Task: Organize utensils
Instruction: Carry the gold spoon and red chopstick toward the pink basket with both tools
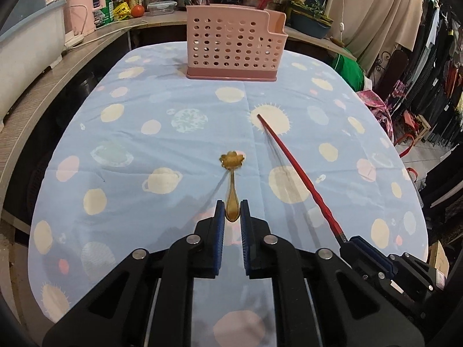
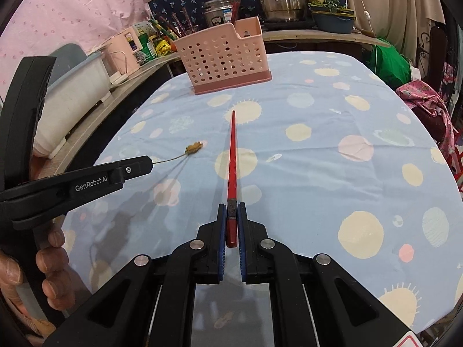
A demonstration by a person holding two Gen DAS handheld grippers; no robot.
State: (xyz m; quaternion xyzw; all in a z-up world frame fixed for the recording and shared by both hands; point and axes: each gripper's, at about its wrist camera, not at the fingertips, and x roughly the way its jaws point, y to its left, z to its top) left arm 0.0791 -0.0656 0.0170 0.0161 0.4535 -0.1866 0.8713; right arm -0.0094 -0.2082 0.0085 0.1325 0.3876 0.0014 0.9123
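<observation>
Nearest, the left gripper (image 1: 232,211) has its blue-padded fingers (image 1: 219,217) pinched on the tail of a small gold metal spoon with a flower-shaped bowl (image 1: 232,173), which points away, held above the surface covered by a pale blue cloth with planet and sun prints (image 1: 144,144). Just to its right, the right gripper (image 2: 232,217) has its fingers clamped narrow on the thick end of a long red chopstick (image 2: 231,156), whose tip reaches toward the far side. Both utensils are gripped only at their near ends — the main risk, I judge, is that either one pivots or slips between the pads on the way over, since most of its length hangs unsupported. At the far end stands the pink perforated plastic utensil holder (image 1: 234,46), upright, well apart from both grippers. The chopstick's tip could catch the holder's rim or a hole if it comes in too flat — and that might tip the light holder.
</observation>
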